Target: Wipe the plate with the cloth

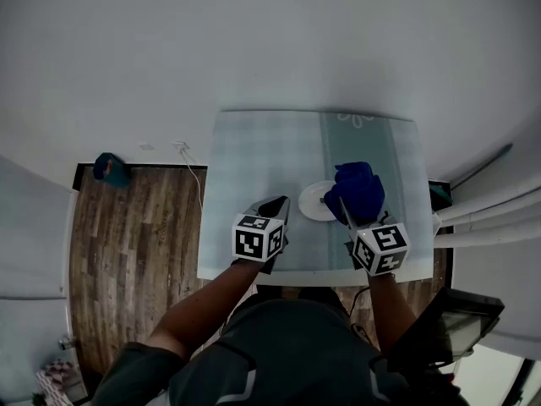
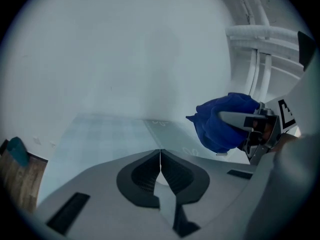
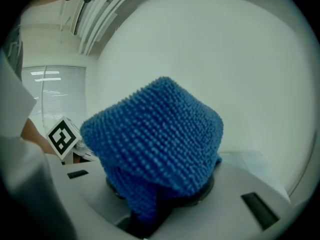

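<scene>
A small white plate (image 1: 315,201) lies on the pale blue table (image 1: 254,159), right of middle. A bunched blue cloth (image 1: 357,189) hangs over the plate's right side, held in my right gripper (image 1: 347,205), which is shut on it. In the right gripper view the cloth (image 3: 155,139) fills the middle and hides the jaws. My left gripper (image 1: 277,207) sits just left of the plate, above the table, shut with nothing between its jaws. In the left gripper view its jaws (image 2: 160,159) meet in a thin line, and the cloth (image 2: 225,121) shows at the right with the right gripper's fingers on it.
The table's front edge (image 1: 287,273) runs just below both grippers. Wooden floor (image 1: 135,244) lies to the left with a teal object (image 1: 111,168) and a white cable (image 1: 193,176). White pipes (image 1: 482,214) run along the wall at the right.
</scene>
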`<state>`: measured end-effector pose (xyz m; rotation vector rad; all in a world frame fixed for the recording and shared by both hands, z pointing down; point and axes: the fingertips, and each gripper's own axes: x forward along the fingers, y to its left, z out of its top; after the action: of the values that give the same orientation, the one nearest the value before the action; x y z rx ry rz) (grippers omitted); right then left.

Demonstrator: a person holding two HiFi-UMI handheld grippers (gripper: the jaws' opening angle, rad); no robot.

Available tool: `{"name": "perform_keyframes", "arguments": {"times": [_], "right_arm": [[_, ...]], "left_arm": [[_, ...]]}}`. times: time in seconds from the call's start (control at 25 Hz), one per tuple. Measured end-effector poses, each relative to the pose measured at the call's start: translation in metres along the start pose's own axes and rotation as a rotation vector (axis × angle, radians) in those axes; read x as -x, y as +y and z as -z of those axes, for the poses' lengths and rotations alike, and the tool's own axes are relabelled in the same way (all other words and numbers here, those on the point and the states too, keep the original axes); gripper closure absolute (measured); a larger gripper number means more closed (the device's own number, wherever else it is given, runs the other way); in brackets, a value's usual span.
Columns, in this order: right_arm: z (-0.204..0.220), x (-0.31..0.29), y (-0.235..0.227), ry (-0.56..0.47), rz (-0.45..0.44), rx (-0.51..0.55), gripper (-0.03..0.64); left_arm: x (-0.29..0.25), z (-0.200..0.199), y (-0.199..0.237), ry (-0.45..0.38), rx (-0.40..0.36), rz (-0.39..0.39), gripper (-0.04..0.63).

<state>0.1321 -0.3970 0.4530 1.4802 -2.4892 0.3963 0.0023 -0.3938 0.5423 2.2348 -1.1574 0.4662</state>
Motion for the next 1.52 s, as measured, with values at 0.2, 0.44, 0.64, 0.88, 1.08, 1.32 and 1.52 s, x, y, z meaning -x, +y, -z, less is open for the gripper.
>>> {"name": "perform_keyframes", "arguments": {"times": [0.2, 0.44, 0.64, 0.88, 1.08, 1.32, 1.52], "right_arm": [[0.032, -0.044, -0.007, 0.097, -0.093, 0.024, 0.505], [0.079, -0.080, -0.010, 0.231, -0.156, 0.044, 0.505], [0.112, -0.106, 0.000, 0.308, -0.214, 0.051, 0.505], [0.142, -0.129, 0.010, 0.376, -0.285, 0.101, 0.505], [0.153, -0.140, 0.004, 0.395, -0.288, 0.129, 0.505], [0.162, -0.128, -0.018, 0.451, -0.231, 0.079, 0.505], [0.165, -0.108, -0.061, 0.477, -0.106, 0.014, 0.505]], "left_arm": [[-0.041, 0.020, 0.012, 0.073, 0.024, -0.035, 0.584], [-0.079, 0.052, 0.019, 0.190, 0.007, -0.072, 0.583], [-0.101, 0.074, 0.022, 0.275, -0.009, -0.079, 0.505], [-0.115, 0.081, 0.026, 0.304, -0.029, -0.093, 0.506], [-0.120, 0.083, 0.023, 0.324, -0.066, -0.072, 0.539], [-0.118, 0.084, 0.023, 0.344, -0.081, -0.108, 0.544], [-0.117, 0.084, 0.023, 0.340, -0.052, -0.094, 0.546]]}}
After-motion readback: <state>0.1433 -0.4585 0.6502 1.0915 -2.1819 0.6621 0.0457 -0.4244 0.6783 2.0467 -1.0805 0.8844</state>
